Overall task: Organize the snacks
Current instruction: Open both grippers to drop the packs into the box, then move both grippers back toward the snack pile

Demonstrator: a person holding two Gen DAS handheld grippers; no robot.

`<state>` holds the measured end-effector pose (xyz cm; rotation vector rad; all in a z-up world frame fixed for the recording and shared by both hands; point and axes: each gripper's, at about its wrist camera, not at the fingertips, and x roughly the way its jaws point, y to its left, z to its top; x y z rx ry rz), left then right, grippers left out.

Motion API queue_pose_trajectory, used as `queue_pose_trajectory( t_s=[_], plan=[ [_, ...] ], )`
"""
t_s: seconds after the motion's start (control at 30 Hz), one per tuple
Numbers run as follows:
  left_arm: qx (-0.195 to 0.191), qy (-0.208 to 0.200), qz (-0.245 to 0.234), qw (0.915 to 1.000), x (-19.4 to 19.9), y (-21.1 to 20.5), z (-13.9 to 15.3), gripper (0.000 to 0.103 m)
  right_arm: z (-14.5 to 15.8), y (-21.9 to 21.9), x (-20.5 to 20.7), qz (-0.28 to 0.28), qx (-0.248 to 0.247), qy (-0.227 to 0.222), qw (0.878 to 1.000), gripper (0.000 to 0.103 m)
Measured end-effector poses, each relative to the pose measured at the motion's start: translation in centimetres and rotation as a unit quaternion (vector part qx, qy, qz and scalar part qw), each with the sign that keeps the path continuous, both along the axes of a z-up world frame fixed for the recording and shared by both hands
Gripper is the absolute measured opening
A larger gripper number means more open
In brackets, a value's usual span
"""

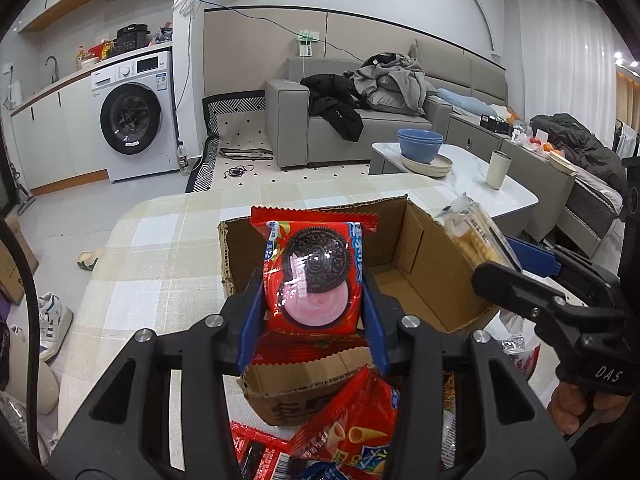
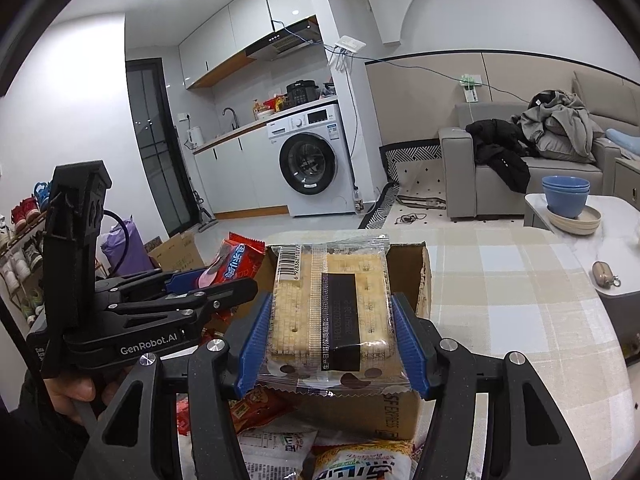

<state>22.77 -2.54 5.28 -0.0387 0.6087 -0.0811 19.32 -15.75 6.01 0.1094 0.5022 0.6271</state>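
Two wrist views over a checked-cloth desk (image 1: 168, 240). In the left view, the left claw (image 1: 314, 300) was pinching a red sandwich-cookie packet (image 1: 314, 276) across its lower half, blue pads against both side edges, the packet upright at the centre of the frame above the open cardboard box (image 1: 424, 264). In the right view, the right claw (image 2: 332, 340) was clamped on a clear-wrapped cracker pack (image 2: 330, 308), pads against its two long sides, the pack lying flat at centre frame over the near edge of the same box (image 2: 422, 276). Both packs were judged light. The film of each looked glossy and probably slippery; the cookie packet was likely soft and crushable, the cracker pack stiffer as a block yet brittle inside, so a side grip across the body, not the crimped end seals, appeared the safer hold. The box interior appeared empty where visible, its walls and torn flaps forming the main obstruction to lowering either pack. Loose snack bags (image 1: 348, 428) crowded the lower edge of the left view, just beside the box. The two claws were near each other over the box, so collision was a risk. Blue bowls (image 1: 420, 144) on a pale plate and a cup (image 1: 498, 170) stood on a white marble table at right, well apart from the box.
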Motion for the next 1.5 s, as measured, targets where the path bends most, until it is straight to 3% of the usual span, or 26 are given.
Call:
queue_pose_trajectory(
  t_s=[0.53,0.6,0.67,0.7,0.77,0.87,0.97,1.27,1.5],
  plan=[
    [0.020,0.030,-0.004,0.9993,3.1,-0.4,-2.3,0.042,-0.3,1.0,1.2,0.005,-0.012,0.005,1.000,0.059],
    [0.020,0.033,-0.003,0.9992,3.0,-0.1,-2.4,0.055,-0.2,0.7,1.1,0.002,-0.010,0.006,1.000,0.068],
    [0.018,0.026,0.001,0.9995,2.5,0.2,-2.2,0.068,0.0,0.4,0.9,-0.002,-0.005,0.004,1.000,0.091],
    [0.018,0.022,0.000,0.9996,2.3,0.3,-2.0,0.073,0.1,0.1,0.7,-0.002,-0.003,0.002,1.000,0.094],
    [0.018,0.016,-0.003,0.9997,1.5,0.4,-1.7,0.086,0.3,-0.4,0.1,0.003,-0.002,-0.003,1.000,0.098],
    [0.031,0.012,-0.005,0.9994,0.1,0.3,-1.5,0.088,0.2,-0.8,-0.7,0.011,-0.016,0.004,1.000,0.100],
    [0.034,0.011,-0.009,0.9993,-1.7,0.3,-1.3,0.102,-0.1,-1.2,-1.6,0.028,-0.022,0.014,0.999,0.101],
    [0.002,0.012,0.001,0.9999,-6.5,2.8,-1.2,0.102,-0.7,-2.5,-4.2,0.033,-0.013,0.040,0.999,0.102],
    [-0.009,0.012,0.002,0.9999,-9.6,3.8,-1.4,0.102,-1.6,-3.2,-6.1,0.015,-0.042,0.034,0.998,0.103]
  ],
)
